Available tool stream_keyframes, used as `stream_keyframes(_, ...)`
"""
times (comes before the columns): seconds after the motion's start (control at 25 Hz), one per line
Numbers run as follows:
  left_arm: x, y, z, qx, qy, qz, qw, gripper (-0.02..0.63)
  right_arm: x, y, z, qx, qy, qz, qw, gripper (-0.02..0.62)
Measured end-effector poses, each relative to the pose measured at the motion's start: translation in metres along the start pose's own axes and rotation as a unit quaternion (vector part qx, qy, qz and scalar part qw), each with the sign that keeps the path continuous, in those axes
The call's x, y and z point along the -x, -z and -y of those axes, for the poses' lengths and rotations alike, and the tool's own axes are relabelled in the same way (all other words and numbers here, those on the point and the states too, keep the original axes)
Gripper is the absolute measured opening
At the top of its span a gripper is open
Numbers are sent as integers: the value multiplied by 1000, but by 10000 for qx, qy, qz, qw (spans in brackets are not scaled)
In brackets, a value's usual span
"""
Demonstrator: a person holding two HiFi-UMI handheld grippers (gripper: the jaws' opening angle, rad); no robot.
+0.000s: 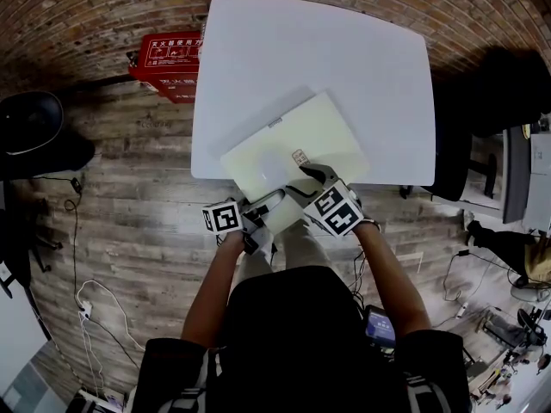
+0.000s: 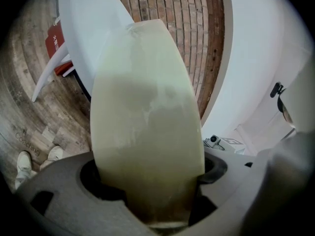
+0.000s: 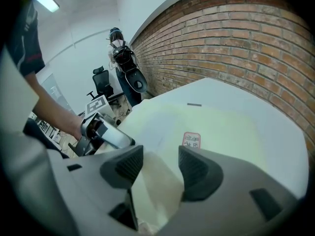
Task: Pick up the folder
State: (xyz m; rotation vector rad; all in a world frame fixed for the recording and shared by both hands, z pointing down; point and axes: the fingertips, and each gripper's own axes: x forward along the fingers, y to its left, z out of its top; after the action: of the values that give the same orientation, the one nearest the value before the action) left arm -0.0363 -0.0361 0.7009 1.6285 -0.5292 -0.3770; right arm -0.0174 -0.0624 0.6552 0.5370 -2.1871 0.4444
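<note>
A pale yellow folder lies askew on the white table, its near corner hanging over the front edge. My left gripper comes in level from the near side and is shut on that overhanging edge. In the left gripper view the folder fills the space between the jaws of the left gripper. My right gripper tilts down over the same near edge. Its jaws stand apart around the folder, the right gripper pads not pressing it. A small red label sits on the cover.
A red fire-equipment box stands on the wooden floor left of the table by the brick wall. A black chair is at far left and dark furniture at right. Cables trail on the floor.
</note>
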Motion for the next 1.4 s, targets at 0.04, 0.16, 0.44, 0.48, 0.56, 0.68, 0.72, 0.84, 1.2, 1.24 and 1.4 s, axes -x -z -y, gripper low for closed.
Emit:
stream_keyframes(0.04, 0, 1, 0, 26, -4, -30, 10000, 374, 0, 0, 0, -3, -6, 3, 10000, 237)
stream_keyframes(0.16, 2, 5, -2, 157, -45, -92, 9998, 373, 0, 2, 0, -19, -18, -1, 10000, 229)
stream_keyframes(0.44, 6, 5, 3, 244, -124, 64, 9996, 310, 3, -1, 1, -79, -44, 28, 10000, 218)
stream_keyframes(0.48, 6, 5, 4, 264, -147, 70, 9995, 307, 4, -1, 2, -84, -49, 31, 9999, 218)
stream_keyframes(0.56, 6, 3, 7, 218, -165, 82, 9996, 302, 5, -2, 3, -86, -50, 37, 9999, 216)
stream_keyframes(0.68, 6, 0, 11, 166, -205, 111, 9996, 296, 8, -4, 3, -97, -60, 63, 9999, 215)
stream_keyframes(0.72, 6, 0, 12, 166, -216, 122, 9996, 295, 8, -4, 4, -106, -68, 72, 9999, 213)
stream_keyframes(0.84, 6, 0, 12, 191, -232, 169, 9994, 295, 9, -4, 4, -119, -90, 78, 9999, 210)
stream_keyframes(1.2, 3, -6, 18, 194, -269, 65, 9994, 295, 11, -8, 8, -151, -77, 142, 9998, 209)
stream_keyframes(1.24, 3, -6, 18, 191, -264, 52, 9995, 295, 11, -7, 9, -136, -77, 121, 9998, 207)
stream_keyframes(1.4, 2, -6, 18, 140, -255, 18, 9996, 291, 12, -6, 9, -108, -80, 85, 9999, 206)
